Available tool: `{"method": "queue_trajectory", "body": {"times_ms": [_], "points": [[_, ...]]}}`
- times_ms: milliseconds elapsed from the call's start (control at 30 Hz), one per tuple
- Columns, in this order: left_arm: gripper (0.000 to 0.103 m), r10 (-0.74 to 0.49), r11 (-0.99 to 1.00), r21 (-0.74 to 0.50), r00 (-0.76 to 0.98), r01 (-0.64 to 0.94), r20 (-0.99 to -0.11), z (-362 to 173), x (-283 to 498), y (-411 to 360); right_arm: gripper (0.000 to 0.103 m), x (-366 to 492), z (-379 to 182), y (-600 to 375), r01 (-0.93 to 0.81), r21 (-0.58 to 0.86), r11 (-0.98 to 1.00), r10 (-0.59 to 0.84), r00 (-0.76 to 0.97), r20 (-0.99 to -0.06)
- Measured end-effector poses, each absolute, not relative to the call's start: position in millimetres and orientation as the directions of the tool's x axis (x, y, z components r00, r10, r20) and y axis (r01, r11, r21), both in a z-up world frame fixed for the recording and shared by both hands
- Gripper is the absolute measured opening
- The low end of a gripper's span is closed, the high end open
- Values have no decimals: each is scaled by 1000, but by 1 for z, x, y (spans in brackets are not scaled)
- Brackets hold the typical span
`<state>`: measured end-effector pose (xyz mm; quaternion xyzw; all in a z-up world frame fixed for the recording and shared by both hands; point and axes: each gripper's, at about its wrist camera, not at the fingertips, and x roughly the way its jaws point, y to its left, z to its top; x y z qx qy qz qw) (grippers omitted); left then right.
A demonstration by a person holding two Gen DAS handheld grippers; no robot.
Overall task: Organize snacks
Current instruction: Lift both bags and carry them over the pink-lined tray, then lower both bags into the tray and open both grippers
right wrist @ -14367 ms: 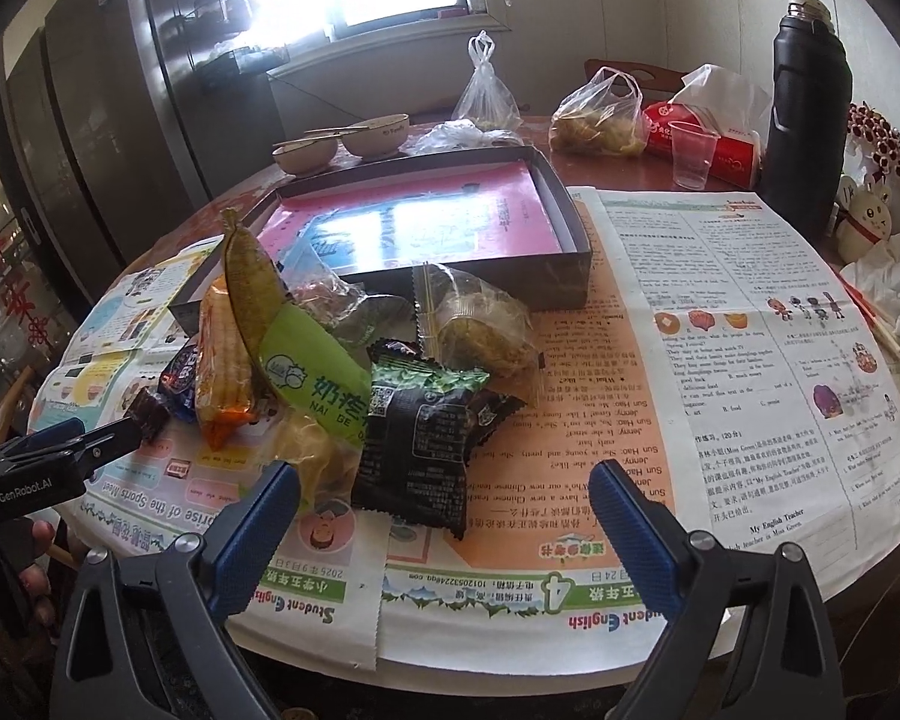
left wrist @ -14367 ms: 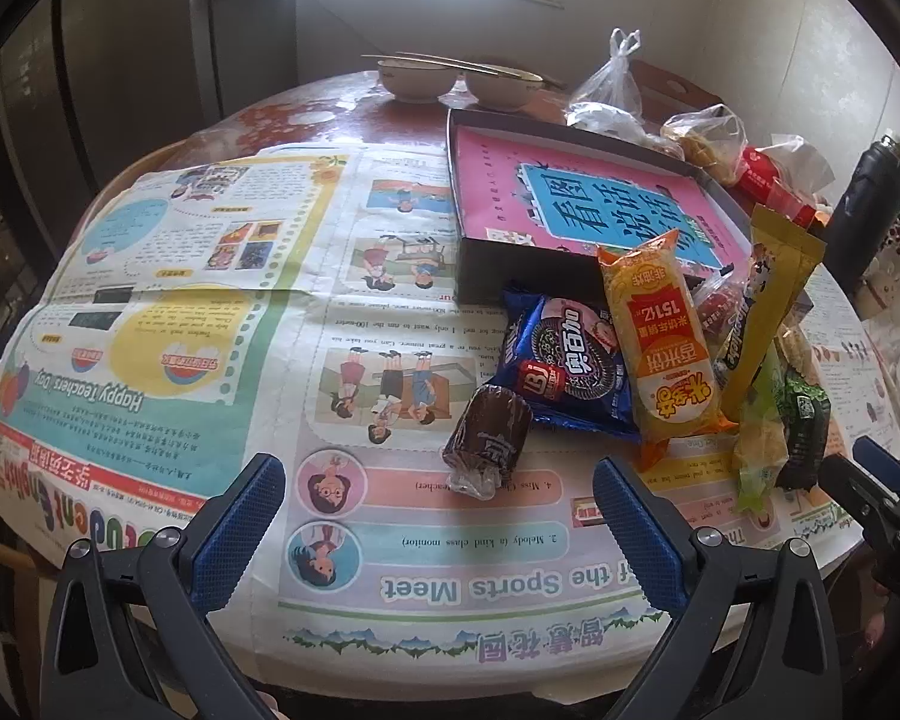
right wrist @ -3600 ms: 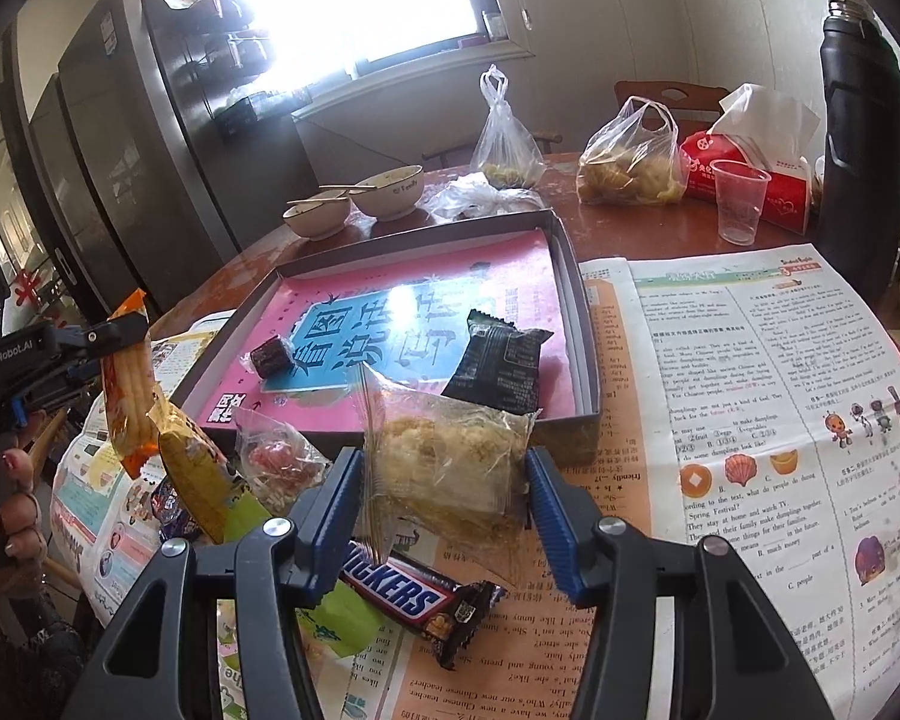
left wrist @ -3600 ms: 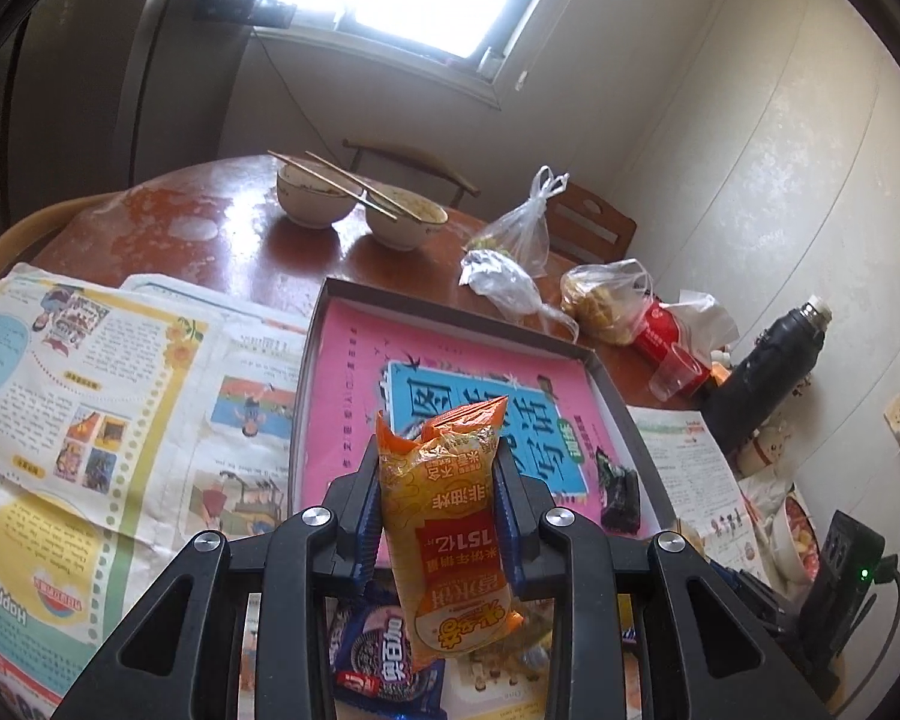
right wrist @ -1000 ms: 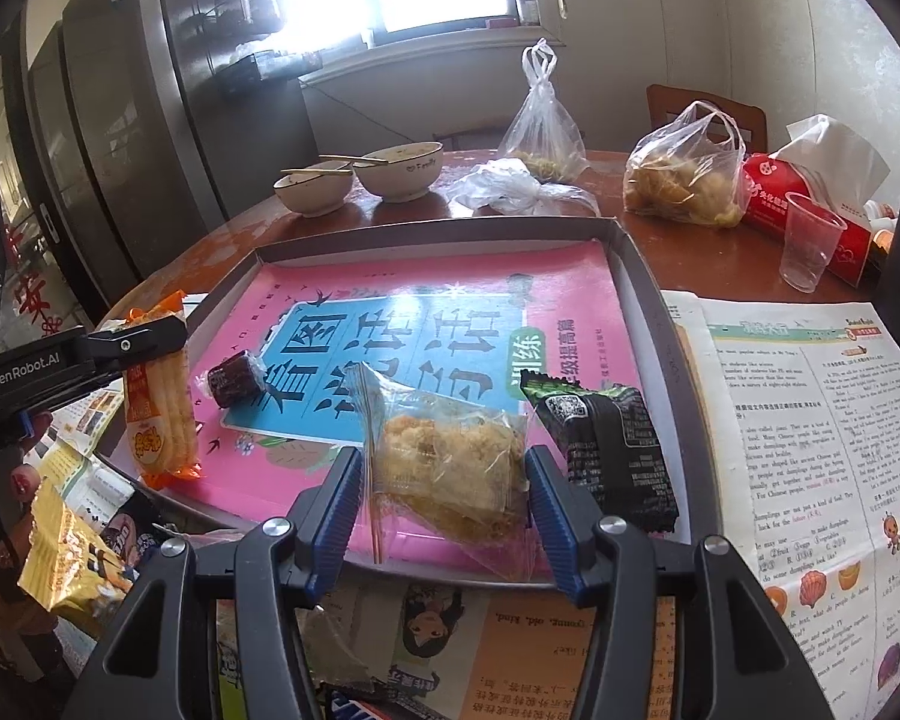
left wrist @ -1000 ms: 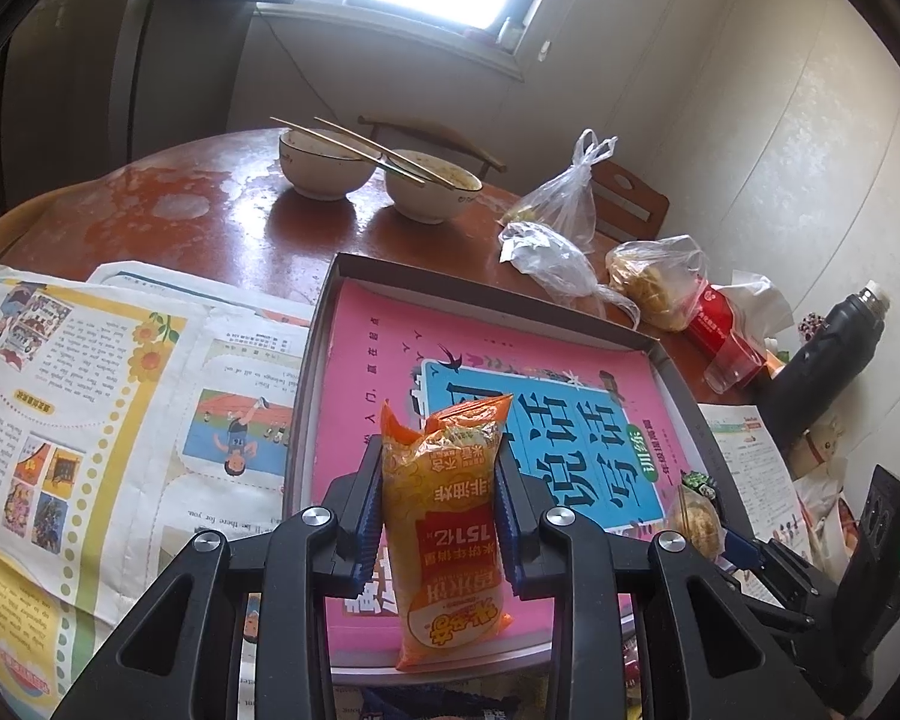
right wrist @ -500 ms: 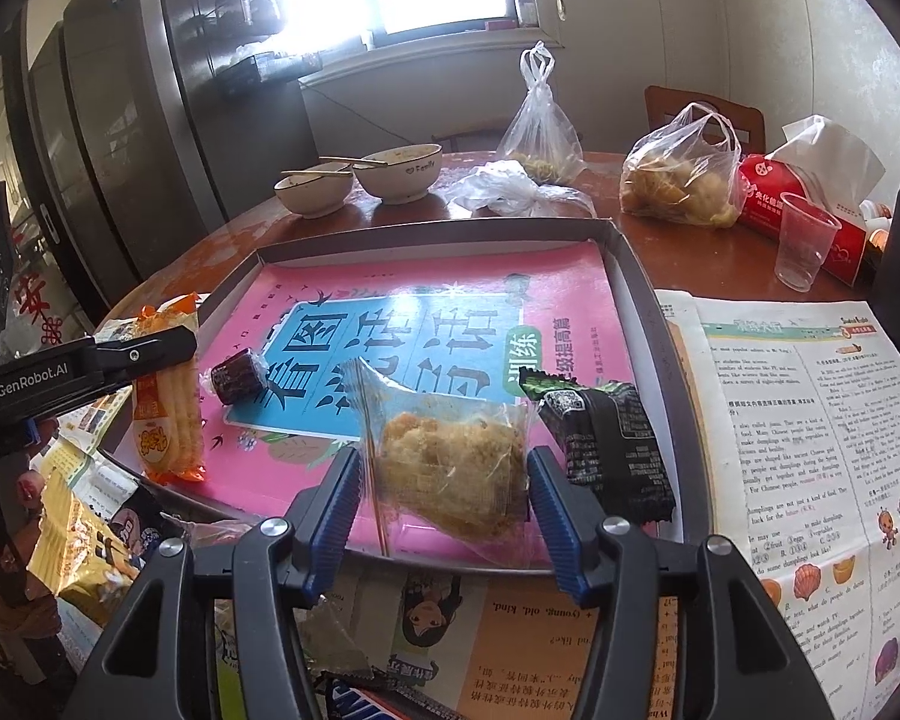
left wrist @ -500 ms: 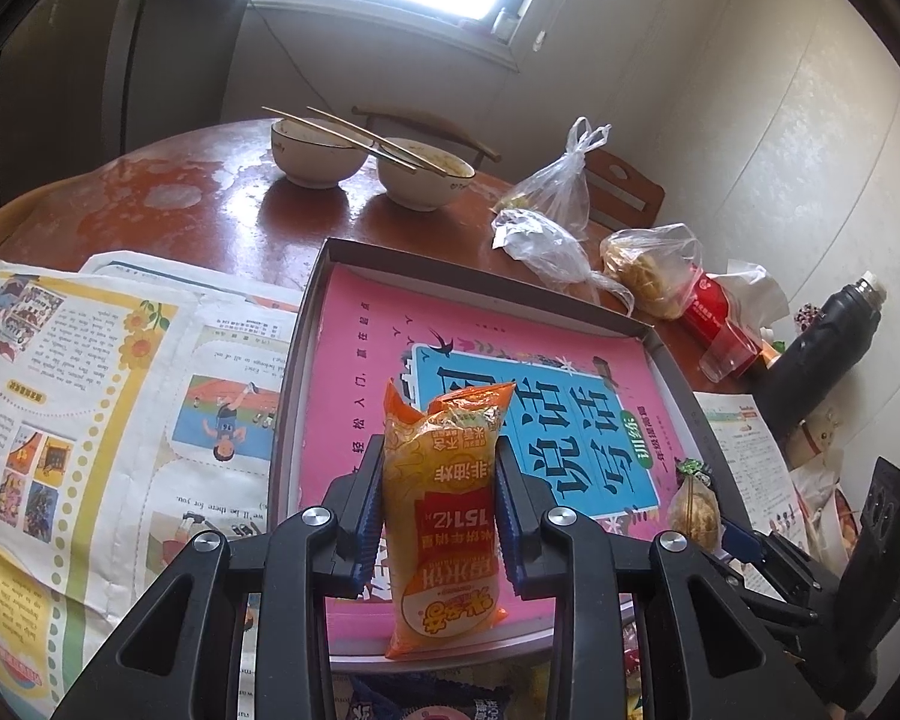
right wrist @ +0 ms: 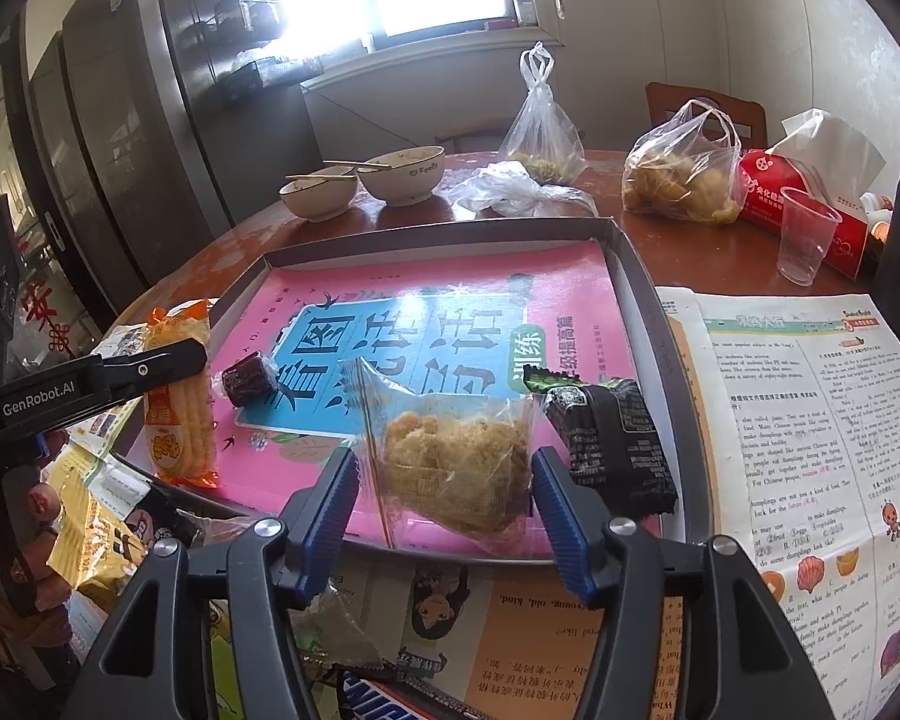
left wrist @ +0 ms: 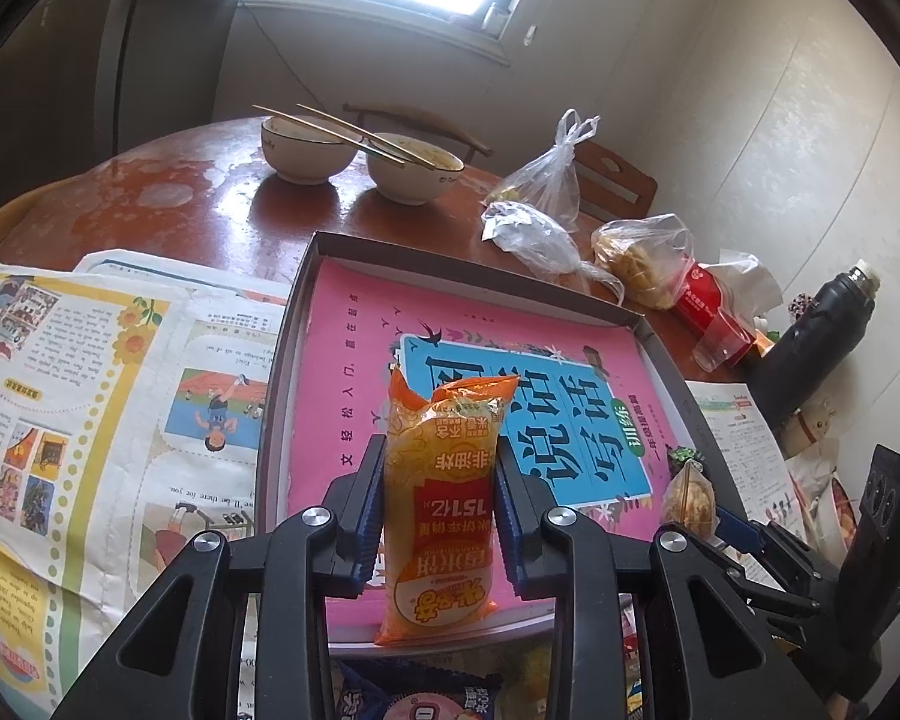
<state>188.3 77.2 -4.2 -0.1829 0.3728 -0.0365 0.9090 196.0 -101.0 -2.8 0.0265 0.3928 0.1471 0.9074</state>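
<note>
Left gripper [left wrist: 440,516] pinches the orange cracker pack [left wrist: 444,492] mid-body, upright over the tray's [right wrist: 642,282] near-left edge; right gripper [right wrist: 444,483], jaws opening, straddles the clear pastry bag [right wrist: 450,459] lying at the near edge — both look light, crinkly, crushable, so hold gently mid-body.

Both views ride on handheld grippers and look forward and downward along the fingers, from close above the near edge of a round table [left wrist: 168,192]. The left wrist view sits at the near left, facing the shallow tray [left wrist: 306,276] and the far wall. The right wrist view sits at the near right, facing the same tray [right wrist: 642,276]. Both share the tray, two bowls [left wrist: 306,150] [right wrist: 399,177] at the far side, and each other's gripper.
</note>
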Motion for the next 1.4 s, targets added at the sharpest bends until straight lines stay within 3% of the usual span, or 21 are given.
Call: {"method": "queue_trajectory", "body": {"times_ms": [667, 1400], "points": [[36, -206, 934, -352, 711, -62, -672, -3, 186, 75, 62, 193, 0, -101, -235, 164, 958, 280, 650, -706], [60, -195, 938, -343, 728, -58, -658, 7, 174, 78, 65, 187, 9, -103, -228, 152, 962, 268, 671, -692]]}}
